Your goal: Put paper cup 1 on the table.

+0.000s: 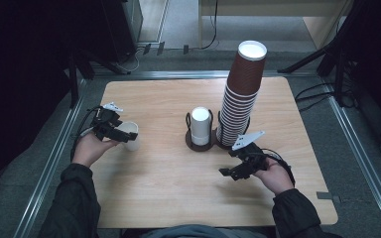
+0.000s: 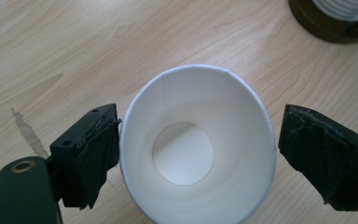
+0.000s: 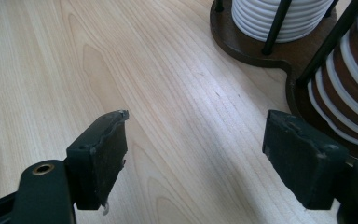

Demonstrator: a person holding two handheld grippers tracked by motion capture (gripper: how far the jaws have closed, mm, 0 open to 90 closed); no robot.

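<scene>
White paper cup (image 2: 198, 144) at frame centre sits between left hand-held gripper (image 2: 198, 154) pads, spread, not clamping. Light, thin-walled, crushable: pinch gently near rim. Right hand-held gripper (image 3: 205, 158) empty, open.

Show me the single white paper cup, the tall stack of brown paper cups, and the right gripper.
White paper cup (image 2: 182, 154): left gripper view, inner base.
Stack of brown paper cups (image 1: 244, 74): high view, upper side.
Right gripper (image 1: 228, 174): high view, between its jaws.

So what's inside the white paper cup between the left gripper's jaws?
Nothing: the white paper cup shows bare white walls, a side seam and its round bottom. The left gripper has one jaw at its rim and the other apart. The light wooden table under it is covered.
</scene>
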